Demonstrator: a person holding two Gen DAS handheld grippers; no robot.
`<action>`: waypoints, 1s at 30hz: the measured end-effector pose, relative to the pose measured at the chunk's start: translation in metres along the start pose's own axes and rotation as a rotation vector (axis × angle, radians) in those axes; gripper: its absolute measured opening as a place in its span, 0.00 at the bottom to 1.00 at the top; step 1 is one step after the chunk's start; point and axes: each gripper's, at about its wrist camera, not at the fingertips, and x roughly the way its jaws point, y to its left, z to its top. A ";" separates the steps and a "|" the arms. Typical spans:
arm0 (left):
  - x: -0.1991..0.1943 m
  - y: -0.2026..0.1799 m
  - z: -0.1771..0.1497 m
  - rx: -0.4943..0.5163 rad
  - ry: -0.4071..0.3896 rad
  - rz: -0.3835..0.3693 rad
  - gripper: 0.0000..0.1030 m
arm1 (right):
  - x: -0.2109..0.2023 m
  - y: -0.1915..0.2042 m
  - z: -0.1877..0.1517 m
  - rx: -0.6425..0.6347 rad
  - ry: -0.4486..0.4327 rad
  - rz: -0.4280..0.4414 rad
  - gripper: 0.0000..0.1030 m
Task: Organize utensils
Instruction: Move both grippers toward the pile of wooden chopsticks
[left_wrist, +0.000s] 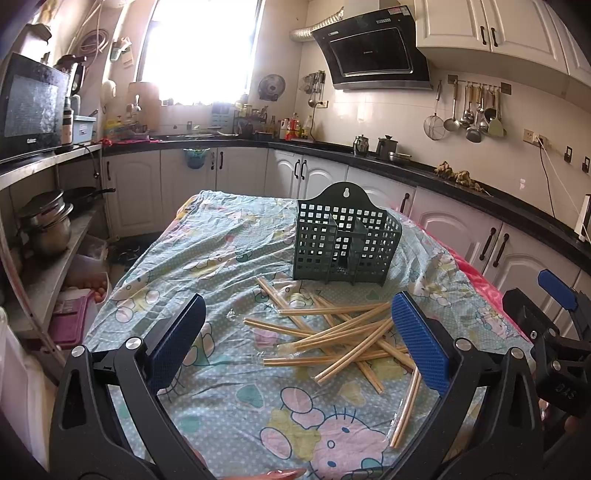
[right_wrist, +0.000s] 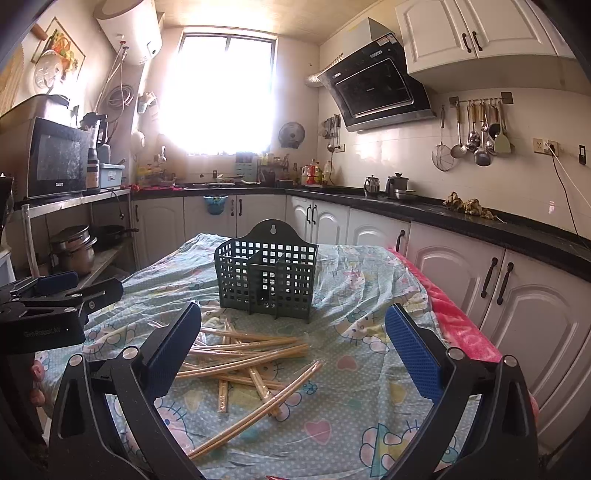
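Filling most of both views, a kitchen with white cabinets, a dark counter, a bright window and a black range hood (left_wrist: 373, 48) surrounds a table (right_wrist: 369, 424) draped in a crumpled, cartoon-printed cloth. Toward the far middle of that cloth stands a dark green perforated caddy (left_wrist: 345, 243), upright, with inner dividers and a hanging tab at its back; it appears empty. Just in front of it lies a crossed heap of chopsticks (left_wrist: 332, 339), pale bamboo pairs that seem sleeved in clear plastic, with one pair (left_wrist: 406, 410) lying a little apart on the near right. They will likely be light and stiff, but the film looks slippery and the pile tangled, so a pinch across the middle of a single topmost pair seems safest, lifting clear before tipping it upright into a compartment. The soft, wrinkled cloth may give or snag under a low approach. Both the left tongs (left_wrist: 299, 347) and the right tongs (right_wrist: 291, 354) hover above the near end of the table, spread wide and holding nothing.
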 end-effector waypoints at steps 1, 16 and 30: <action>0.000 0.000 0.000 0.000 0.000 0.001 0.90 | -0.001 0.000 0.000 -0.001 -0.002 0.000 0.94; 0.007 0.013 -0.001 -0.032 0.018 0.016 0.90 | 0.000 0.003 0.002 -0.018 0.013 0.030 0.94; 0.019 0.057 0.013 -0.145 0.076 0.024 0.90 | 0.022 0.013 0.007 -0.047 0.084 0.131 0.94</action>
